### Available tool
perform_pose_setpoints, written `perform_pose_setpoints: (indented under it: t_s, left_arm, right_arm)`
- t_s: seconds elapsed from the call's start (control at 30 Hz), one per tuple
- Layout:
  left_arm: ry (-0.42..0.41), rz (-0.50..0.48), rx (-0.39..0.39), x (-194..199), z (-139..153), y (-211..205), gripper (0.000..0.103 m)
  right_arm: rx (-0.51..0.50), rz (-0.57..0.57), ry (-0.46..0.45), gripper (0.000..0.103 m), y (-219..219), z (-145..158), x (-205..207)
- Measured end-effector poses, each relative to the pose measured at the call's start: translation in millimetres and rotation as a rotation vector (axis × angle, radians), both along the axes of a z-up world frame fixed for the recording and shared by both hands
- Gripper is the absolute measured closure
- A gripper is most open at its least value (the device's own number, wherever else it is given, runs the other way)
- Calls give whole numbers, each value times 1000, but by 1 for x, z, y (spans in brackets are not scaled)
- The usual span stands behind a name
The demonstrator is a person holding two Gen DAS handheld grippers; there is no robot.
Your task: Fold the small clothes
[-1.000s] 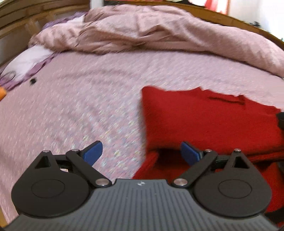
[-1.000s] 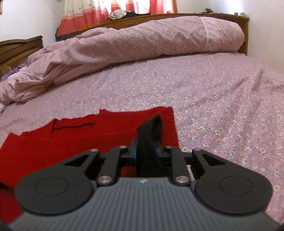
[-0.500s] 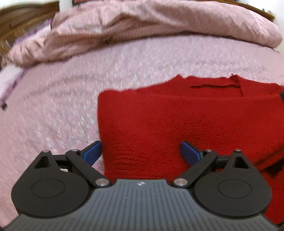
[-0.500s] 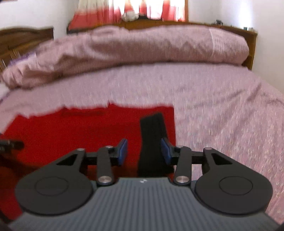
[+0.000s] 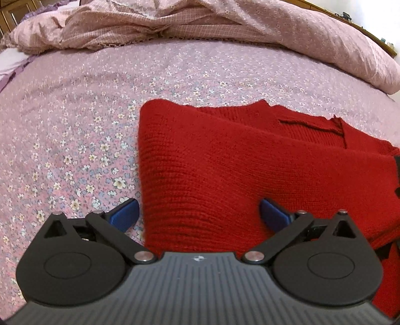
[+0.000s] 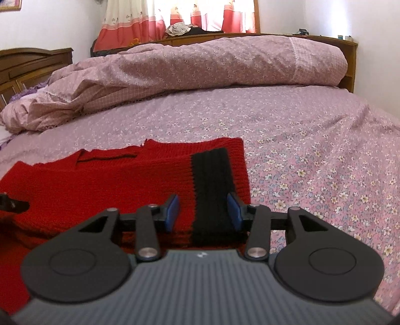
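A red knitted sweater (image 5: 237, 160) lies partly folded on the flowered bed sheet (image 5: 75, 112). My left gripper (image 5: 198, 215) is open and empty, low over the sweater's folded left edge. In the right wrist view the sweater (image 6: 105, 182) has a sleeve folded across it, ending in a black ribbed cuff (image 6: 212, 180). My right gripper (image 6: 203, 212) is open, its blue pads (image 6: 172, 212) on either side of the cuff, not gripping it.
A rumpled pink duvet (image 6: 200, 65) lies across the far side of the bed, also in the left wrist view (image 5: 225, 22). A wooden headboard (image 6: 32, 65) stands at the left, curtains (image 6: 175, 20) behind. Bare sheet (image 6: 312, 150) lies right of the sweater.
My right gripper has opened and let go of the black cuff, which now lies flat on the sweater. My left gripper has moved right, over the sweater's left edge, still open.
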State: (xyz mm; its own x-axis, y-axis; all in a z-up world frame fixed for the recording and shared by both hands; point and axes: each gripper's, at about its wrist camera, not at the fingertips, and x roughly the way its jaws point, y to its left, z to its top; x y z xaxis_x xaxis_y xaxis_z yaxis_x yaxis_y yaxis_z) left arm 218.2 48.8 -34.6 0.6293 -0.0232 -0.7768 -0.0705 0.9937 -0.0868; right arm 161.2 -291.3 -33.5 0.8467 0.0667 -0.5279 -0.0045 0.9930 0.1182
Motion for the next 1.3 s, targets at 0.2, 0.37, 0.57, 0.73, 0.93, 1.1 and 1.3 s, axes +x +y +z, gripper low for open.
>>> perform_pose_setpoints:
  t_s: [0.2,0.37,0.57,0.73,0.93,1.1,1.3]
  left_arm:
    - [-7,4,2,0,0,-2,0]
    - [-28,8,-25,-3,-1,1,0]
    - [33,21,-97,-5,10,14,0]
    - [-10,61,-53,-25,32,20,0]
    - [-91,27,59,-61,60,20,0]
    - [-69,-37,35,-95,67,20,0]
    - [-21,-27,116,-129,60,22,0]
  right_arm:
    - [11,-23,-18,57,1,-2,-2]
    - [40,-5,-11,45,0,2,-1]
    - [85,0,23,24,-4,17,-9]
    - [103,5,-1,24,-10,32,-31]
    - [105,16,-2,24,-11,45,-59]
    - [113,9,15,24,-11,49,-83]
    - [125,4,43,24,-17,52,-115]
